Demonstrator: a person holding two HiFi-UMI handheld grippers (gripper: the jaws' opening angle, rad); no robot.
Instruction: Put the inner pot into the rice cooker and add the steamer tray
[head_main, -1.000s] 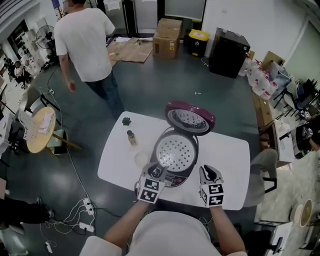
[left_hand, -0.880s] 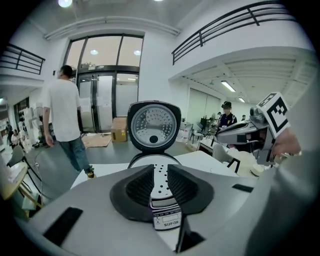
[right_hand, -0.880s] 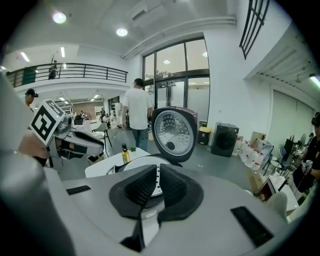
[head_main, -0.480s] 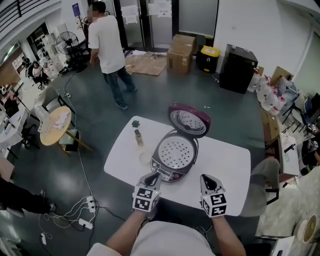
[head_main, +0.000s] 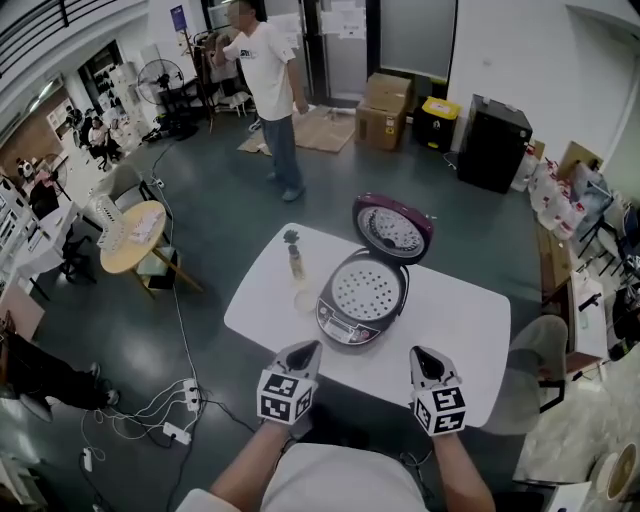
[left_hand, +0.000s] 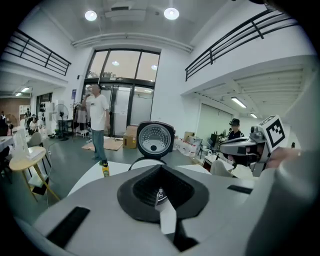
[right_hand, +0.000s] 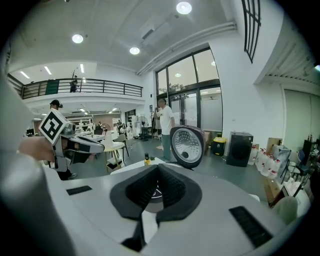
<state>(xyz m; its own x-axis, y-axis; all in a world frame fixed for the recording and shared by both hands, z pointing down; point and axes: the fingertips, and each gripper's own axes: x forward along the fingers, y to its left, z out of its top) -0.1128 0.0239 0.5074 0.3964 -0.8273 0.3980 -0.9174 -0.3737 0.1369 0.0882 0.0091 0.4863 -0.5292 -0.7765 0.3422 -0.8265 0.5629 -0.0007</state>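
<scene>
Mid-table: rice cooker (head_main: 345, 328), raised lid (head_main: 392, 228) blocking far side. Left flank: bottle (head_main: 297, 264) close by. Right: bare table (head_main: 470, 330); near strip open.

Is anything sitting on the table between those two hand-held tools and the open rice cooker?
Nothing visible does. Only bare white table lies between the left tool, the right tool and the rice cooker, whose steamer tray is already inside. The small bottle stands off to the cooker's left.

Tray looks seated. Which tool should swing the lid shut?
Right, probably: the right tool sits more nearly in line with the open lid; the left tool is offset further. Both shut, empty.
</scene>
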